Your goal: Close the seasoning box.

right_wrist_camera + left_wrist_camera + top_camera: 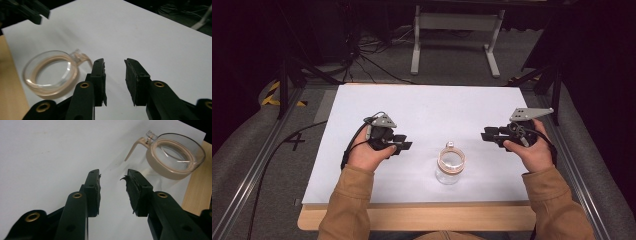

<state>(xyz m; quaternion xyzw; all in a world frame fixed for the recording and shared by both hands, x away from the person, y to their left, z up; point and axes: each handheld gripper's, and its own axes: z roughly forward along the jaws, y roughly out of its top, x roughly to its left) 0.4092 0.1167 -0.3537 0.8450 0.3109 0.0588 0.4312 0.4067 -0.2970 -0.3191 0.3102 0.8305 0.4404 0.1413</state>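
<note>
A clear glass jar (450, 165) with a tan ring at its rim and a clip at the far side stands on the white board near the front middle. It also shows at the upper right as the jar (175, 157) in the left gripper view, and at the left as the jar (51, 72) in the right gripper view. My left gripper (404, 145) is held left of the jar, open, nothing between its jaws (112, 182). My right gripper (488, 135) is held right of the jar, open and empty (114, 67). Both point inward toward the jar.
The white board (422, 110) lies on a wooden table whose edge (422, 217) shows at the front. Metal rails (257, 165) run along both sides. A white stand (457, 30) and cables sit on the floor beyond.
</note>
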